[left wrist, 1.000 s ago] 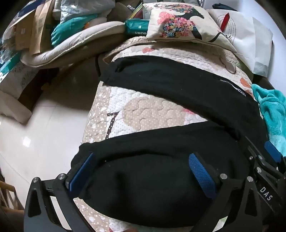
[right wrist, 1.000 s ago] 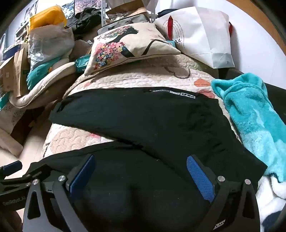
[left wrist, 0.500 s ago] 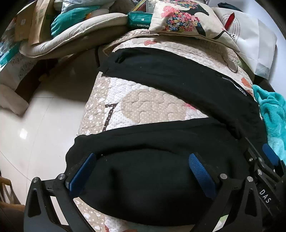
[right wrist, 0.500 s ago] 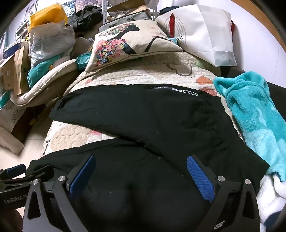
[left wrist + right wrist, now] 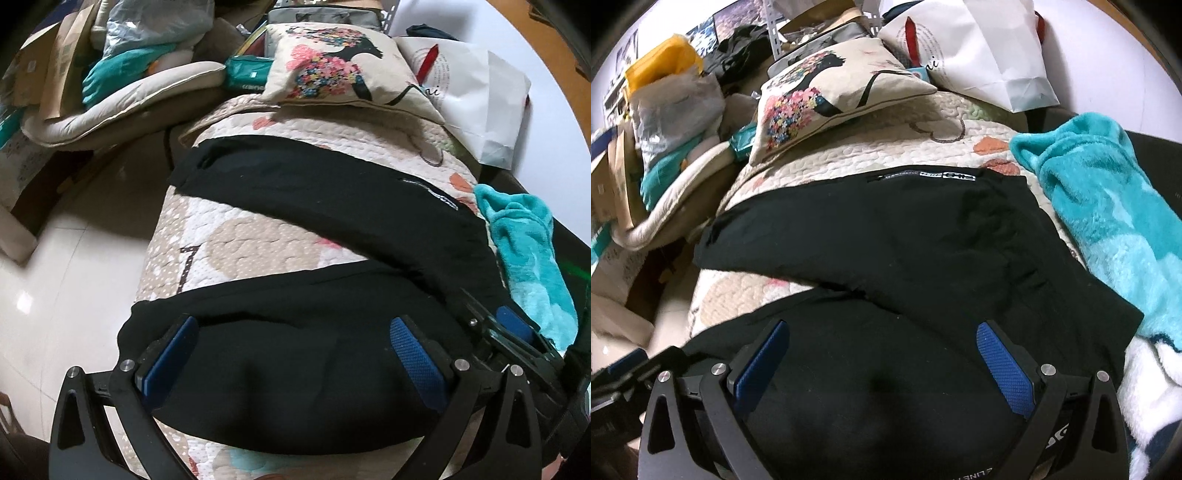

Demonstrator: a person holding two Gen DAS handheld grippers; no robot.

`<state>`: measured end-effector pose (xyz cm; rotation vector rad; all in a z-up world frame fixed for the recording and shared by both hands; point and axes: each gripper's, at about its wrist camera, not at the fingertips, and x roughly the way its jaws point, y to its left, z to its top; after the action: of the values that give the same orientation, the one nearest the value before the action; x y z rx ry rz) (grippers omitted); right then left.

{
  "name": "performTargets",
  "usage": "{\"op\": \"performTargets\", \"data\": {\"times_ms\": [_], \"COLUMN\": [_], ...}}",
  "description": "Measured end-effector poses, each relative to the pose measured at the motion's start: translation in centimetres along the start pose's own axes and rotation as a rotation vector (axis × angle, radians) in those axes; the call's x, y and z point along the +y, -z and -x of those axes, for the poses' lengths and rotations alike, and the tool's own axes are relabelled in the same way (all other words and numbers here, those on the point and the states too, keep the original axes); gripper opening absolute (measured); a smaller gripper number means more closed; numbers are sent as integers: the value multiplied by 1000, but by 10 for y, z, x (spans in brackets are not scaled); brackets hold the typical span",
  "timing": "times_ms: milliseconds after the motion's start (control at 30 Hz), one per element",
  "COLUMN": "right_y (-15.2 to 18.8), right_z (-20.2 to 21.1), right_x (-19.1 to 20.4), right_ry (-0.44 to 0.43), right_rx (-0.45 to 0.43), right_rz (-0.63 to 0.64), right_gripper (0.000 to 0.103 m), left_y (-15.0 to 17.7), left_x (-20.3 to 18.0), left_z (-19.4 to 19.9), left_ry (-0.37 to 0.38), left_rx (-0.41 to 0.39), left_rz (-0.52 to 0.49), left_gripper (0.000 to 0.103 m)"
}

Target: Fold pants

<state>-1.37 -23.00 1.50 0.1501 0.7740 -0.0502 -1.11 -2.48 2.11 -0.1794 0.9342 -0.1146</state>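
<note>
Black pants [image 5: 325, 192] lie spread in a V on a quilted bed cover [image 5: 251, 243], one leg far, one leg near. My left gripper [image 5: 295, 328] is open, its blue pads [image 5: 417, 354] straddling the near leg close to its cuff end. My right gripper [image 5: 879, 332] is open over the near leg of the pants [image 5: 886, 236], toward the waist. The right gripper's tip also shows in the left wrist view [image 5: 513, 328]. The fabric under both grippers is not pinched.
A floral pillow [image 5: 340, 70] and a white paper bag [image 5: 476, 92] sit at the bed's far end. A teal fleece blanket [image 5: 1108, 221] lies along the right side. The tiled floor [image 5: 74, 258] and piled bedding and boxes [image 5: 110, 74] are to the left.
Both wrist views shift slightly over the pants, the left one tilting back up. The jaws stay open. The pants have not visibly moved.
</note>
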Motion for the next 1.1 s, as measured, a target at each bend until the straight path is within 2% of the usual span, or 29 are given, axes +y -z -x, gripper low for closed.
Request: {"op": "performTargets", "data": {"times_ms": [300, 667, 1100], "right_y": [-1, 4, 5], "right_z": [-3, -10, -10], "right_x": [6, 5, 0], "right_ry": [-33, -26, 7], "right_rx": [27, 58, 48], "right_rz": [4, -8, -9], "right_gripper": [103, 103, 103], "left_y": [2, 8, 14], "left_x": [1, 6, -1], "left_z": [-6, -18, -22], "left_ry": [-12, -53, -100], "left_rx": [34, 82, 81], "left_rz": [-5, -12, -66], "left_gripper": [103, 103, 103]}}
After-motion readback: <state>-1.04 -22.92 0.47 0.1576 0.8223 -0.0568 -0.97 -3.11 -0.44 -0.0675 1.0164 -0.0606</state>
